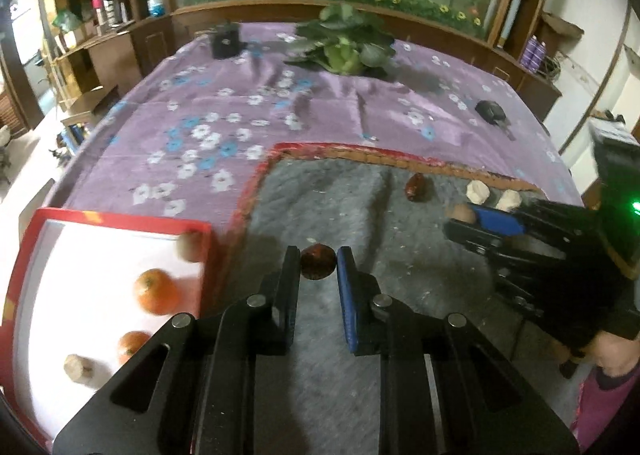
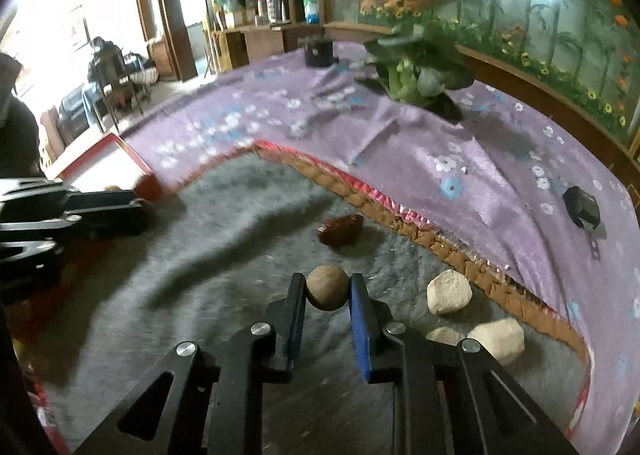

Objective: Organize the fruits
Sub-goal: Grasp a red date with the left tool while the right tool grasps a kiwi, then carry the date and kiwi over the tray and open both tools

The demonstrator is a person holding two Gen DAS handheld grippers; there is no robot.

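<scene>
I pinch dark red fruit (image 1: 317, 266) in left tool (image 1: 318, 261), lifted above gray mat (image 1: 332, 207), so it can go into red tray (image 1: 112, 223) at left. Right tool (image 2: 327, 287) squeezes round brown fruit (image 2: 327, 287), ready for same trip.

Your left gripper (image 1: 318, 261) sits over the mat (image 1: 320, 207) with a date (image 1: 317, 261) between its fingers; the tray (image 1: 120, 223) lies to its left, holding two oranges (image 1: 155, 291). To the right, your right gripper (image 2: 328, 287) pinches a round fruit (image 2: 327, 287); another date (image 2: 341, 229) lies beyond it, pale lumps (image 2: 449, 291) to its right.
</scene>
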